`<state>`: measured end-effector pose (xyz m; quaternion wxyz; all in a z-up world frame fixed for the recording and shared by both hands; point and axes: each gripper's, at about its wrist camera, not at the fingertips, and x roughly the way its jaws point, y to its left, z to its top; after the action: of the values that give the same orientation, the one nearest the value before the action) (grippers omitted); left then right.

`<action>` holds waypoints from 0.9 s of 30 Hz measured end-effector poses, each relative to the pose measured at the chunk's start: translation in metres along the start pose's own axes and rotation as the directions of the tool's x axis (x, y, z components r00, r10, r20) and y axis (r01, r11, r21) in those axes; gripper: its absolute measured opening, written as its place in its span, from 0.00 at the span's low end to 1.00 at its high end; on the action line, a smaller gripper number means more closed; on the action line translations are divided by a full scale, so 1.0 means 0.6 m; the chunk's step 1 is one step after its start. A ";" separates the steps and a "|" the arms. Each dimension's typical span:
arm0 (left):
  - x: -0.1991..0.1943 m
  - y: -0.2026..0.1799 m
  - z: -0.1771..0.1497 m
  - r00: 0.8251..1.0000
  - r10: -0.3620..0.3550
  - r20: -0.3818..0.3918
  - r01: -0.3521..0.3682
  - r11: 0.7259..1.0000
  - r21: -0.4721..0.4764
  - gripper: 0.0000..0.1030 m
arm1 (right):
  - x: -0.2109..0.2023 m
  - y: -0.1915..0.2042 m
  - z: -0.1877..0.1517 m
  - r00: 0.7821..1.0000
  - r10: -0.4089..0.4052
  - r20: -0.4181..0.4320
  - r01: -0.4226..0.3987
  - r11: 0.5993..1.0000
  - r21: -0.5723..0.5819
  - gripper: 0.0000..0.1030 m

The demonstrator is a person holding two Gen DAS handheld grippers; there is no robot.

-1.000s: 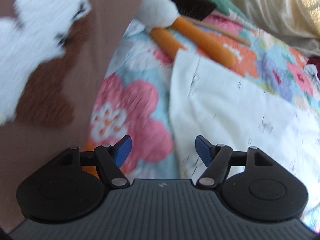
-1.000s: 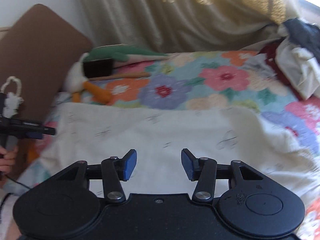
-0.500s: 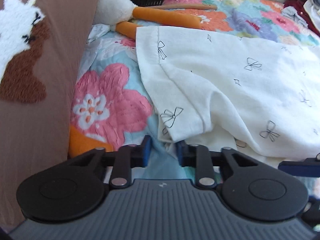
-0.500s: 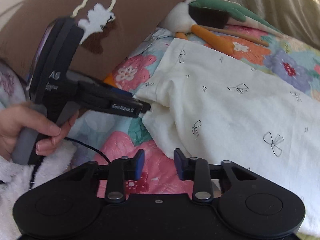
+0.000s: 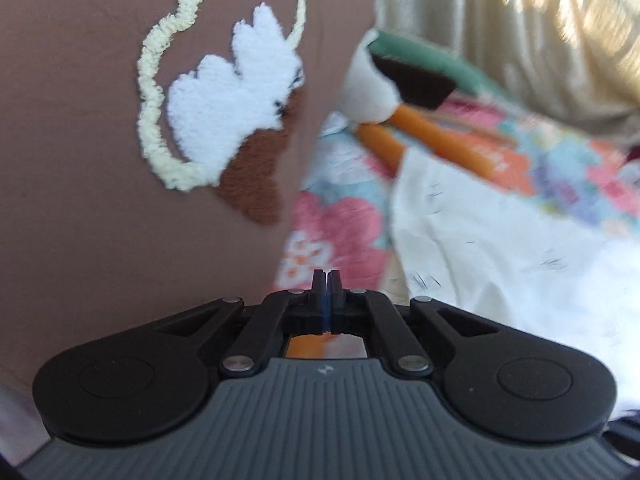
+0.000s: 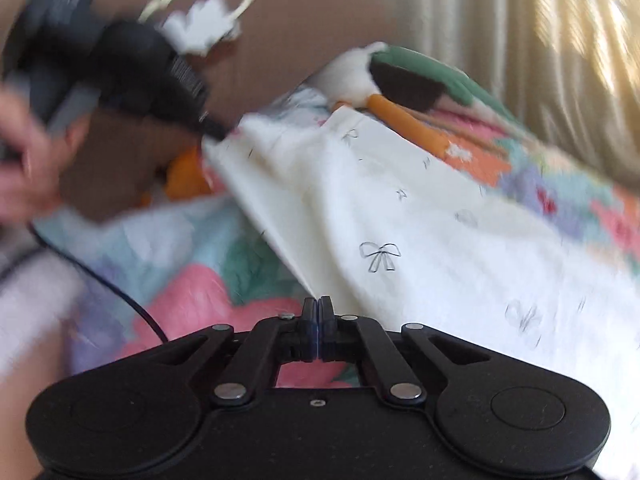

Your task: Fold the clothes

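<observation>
Floral bedspread [image 6: 208, 304] blurred, white garment [image 6: 400, 216] cut off, grip unclear

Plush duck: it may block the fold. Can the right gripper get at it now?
Probably not yet: the right gripper is shut, seemingly on an edge of the white garment, and the plush duck lies beyond it.

Sunlit cream curtains [image 6: 540, 52] hang behind a bed with a floral quilt [image 6: 208, 292]; a brown pillow [image 5: 80, 160] leans at its head.
</observation>
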<state>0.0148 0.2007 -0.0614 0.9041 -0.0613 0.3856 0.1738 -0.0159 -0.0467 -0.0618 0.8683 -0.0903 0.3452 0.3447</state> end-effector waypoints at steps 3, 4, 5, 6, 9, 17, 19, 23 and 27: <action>0.024 0.009 -0.002 0.991 -0.106 -0.086 0.100 0.992 -0.070 0.00 | 0.008 -0.001 -0.019 0.999 -0.022 -0.027 0.022 1.000 -0.005 0.00; 0.028 0.013 -0.002 0.983 -0.154 -0.098 0.144 0.984 -0.102 0.01 | 0.014 -0.001 -0.024 0.998 -0.006 -0.056 0.006 1.000 0.010 0.01; 0.027 0.016 -0.002 0.976 -0.197 -0.094 0.184 0.975 -0.128 0.02 | 0.018 -0.003 -0.027 0.996 0.024 -0.083 -0.021 0.999 0.033 0.01; 0.023 0.021 -0.003 0.969 -0.234 -0.083 0.219 0.963 -0.155 0.03 | 0.018 -0.006 -0.029 0.995 0.053 -0.090 -0.048 0.997 0.058 0.01; 0.021 0.031 0.000 0.944 -0.322 -0.067 0.297 0.923 -0.246 0.23 | -0.005 -0.015 -0.035 0.990 0.122 -0.064 -0.111 0.983 0.147 0.08; -0.027 -0.046 0.003 0.947 -0.321 0.002 0.321 0.947 -0.023 0.29 | -0.102 -0.121 -0.047 0.995 -0.017 -0.094 0.052 0.923 0.380 0.48; -0.025 -0.066 0.003 0.941 -0.337 -0.037 0.338 0.941 0.033 0.55 | -0.123 -0.162 -0.052 0.996 -0.015 -0.090 0.059 0.853 0.518 0.49; 0.023 -0.112 -0.027 0.968 -0.146 -0.204 0.176 0.975 0.135 0.63 | -0.129 -0.223 -0.076 0.989 0.061 -0.137 0.050 0.725 0.687 0.52; 0.016 -0.113 -0.020 0.987 -0.121 -0.106 0.138 0.976 0.169 0.55 | -0.123 -0.252 -0.100 0.976 -0.002 -0.216 0.159 0.681 0.715 0.52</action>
<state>0.0374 0.1372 -0.0781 0.8959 -0.0144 0.4374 0.0765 0.0135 -0.2229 -0.0698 0.8081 0.2128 0.5337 0.1297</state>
